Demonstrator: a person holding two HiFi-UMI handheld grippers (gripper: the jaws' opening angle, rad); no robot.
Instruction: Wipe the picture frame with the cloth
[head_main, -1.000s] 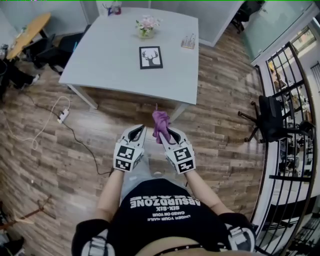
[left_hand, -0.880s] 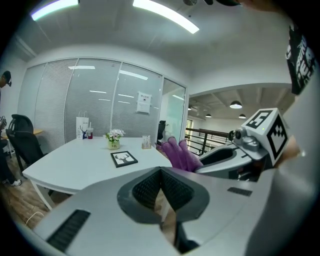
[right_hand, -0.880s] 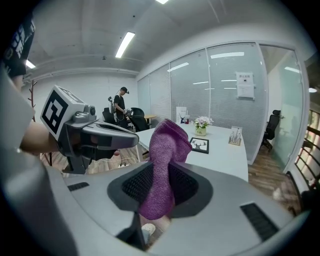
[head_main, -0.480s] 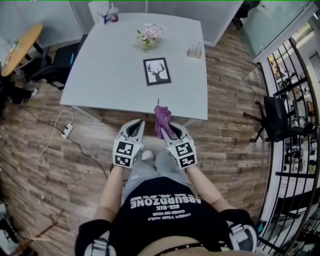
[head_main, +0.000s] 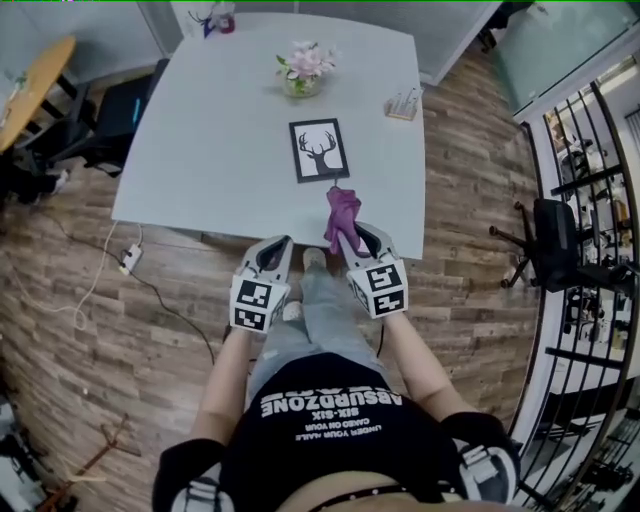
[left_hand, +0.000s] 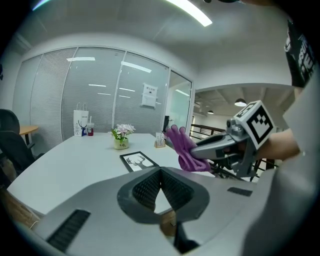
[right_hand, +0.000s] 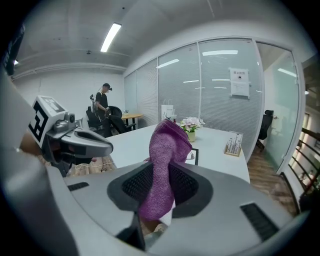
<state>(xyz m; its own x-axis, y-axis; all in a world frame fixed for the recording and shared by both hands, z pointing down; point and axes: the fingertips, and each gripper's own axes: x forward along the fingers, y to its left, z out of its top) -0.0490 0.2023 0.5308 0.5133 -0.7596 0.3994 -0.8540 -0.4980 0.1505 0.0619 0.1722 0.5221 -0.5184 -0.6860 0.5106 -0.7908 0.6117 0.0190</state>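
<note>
A black picture frame (head_main: 319, 149) with a deer print lies flat on the white table (head_main: 200, 150), also seen as the frame (left_hand: 139, 161) in the left gripper view. My right gripper (head_main: 352, 238) is shut on a purple cloth (head_main: 341, 213) that stands up between its jaws, just at the table's near edge, short of the frame. The cloth (right_hand: 165, 165) fills the jaws in the right gripper view. My left gripper (head_main: 274, 253) hovers over the floor before the table, its jaws shut with nothing in them.
A flower pot (head_main: 304, 71) stands beyond the frame, and a small holder (head_main: 403, 104) sits near the table's right edge. A bag (head_main: 212, 15) is at the far corner. Black chairs (head_main: 552, 245) and a railing stand to the right; a cable (head_main: 130, 258) lies on the floor at left.
The person has stepped closer to the table. Both grippers moved forward; the cloth now reaches the table's near edge, close to the frame.
</note>
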